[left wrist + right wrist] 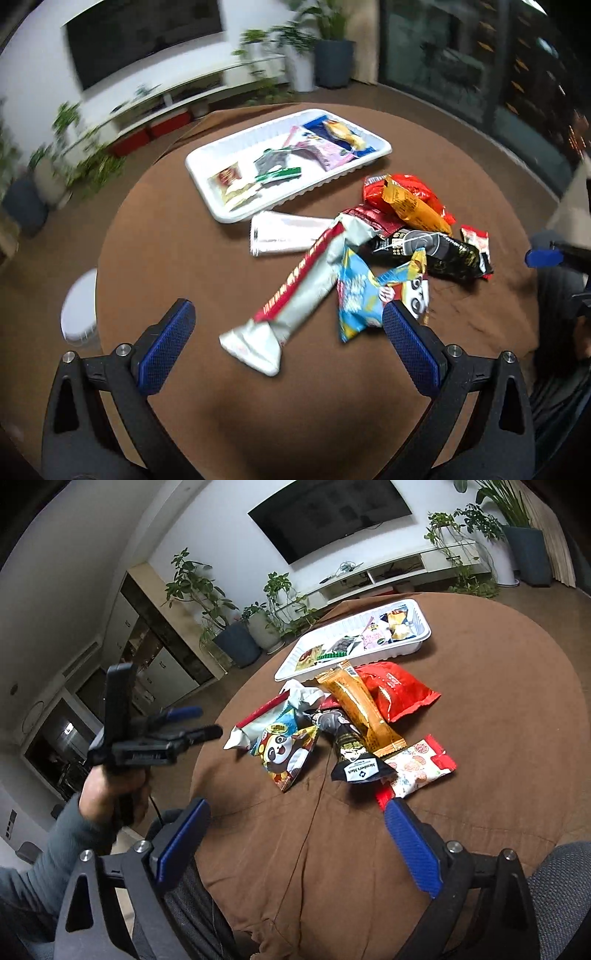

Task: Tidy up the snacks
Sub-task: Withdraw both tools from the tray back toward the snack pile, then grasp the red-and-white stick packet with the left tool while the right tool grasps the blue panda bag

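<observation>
You are in a home living room. A big flat television [330,515] hangs on the white wall above a low white TV stand [391,572], with potted plants [207,602] along the floor. The dark unit at left is perhaps a cabinet [159,642].

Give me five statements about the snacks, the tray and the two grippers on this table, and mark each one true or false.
1. The white tray already holds several snack packets. True.
2. The left gripper is clamped on the panda packet. False: its jaws stand open and hold nothing.
3. The long orange packet lies partly on top of the red bag. True.
4. The right gripper holds the black packet. False: its jaws stand open over bare brown cloth, and the black packet lies in the pile.
5. The tray stands on the floor beside the table. False: it sits on the brown tablecloth, beyond the pile.
</observation>
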Motion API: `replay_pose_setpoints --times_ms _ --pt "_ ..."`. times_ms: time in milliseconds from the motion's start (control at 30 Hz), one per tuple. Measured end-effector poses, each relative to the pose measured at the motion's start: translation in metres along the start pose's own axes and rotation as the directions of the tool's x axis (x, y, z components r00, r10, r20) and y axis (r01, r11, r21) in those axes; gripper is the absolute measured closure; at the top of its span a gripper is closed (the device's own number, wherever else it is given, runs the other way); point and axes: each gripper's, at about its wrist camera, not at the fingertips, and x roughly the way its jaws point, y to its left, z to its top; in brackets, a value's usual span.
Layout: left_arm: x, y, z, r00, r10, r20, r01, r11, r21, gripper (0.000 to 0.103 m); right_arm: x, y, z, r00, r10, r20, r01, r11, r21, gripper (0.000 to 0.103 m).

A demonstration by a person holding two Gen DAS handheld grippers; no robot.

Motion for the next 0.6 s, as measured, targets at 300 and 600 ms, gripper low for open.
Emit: replay_pose_setpoints --times_ms 300,600 --pt "0.060 0.004 0.028 0.987 -0.055 -0.153 0.088 0.972 0.218 0.013 0.006 0.010 0.002 1.000 -0.002 -0.023 0.001 0.998 -0.065 0.011" --pt "0.100 0.005 0.031 0.956 -0.101 -0.277 0.172 0.953 0.247 0.028 0.021 0.011 -0.003 0.997 0.009 -0.070 -0.014 0.998 -0.064 0.015"
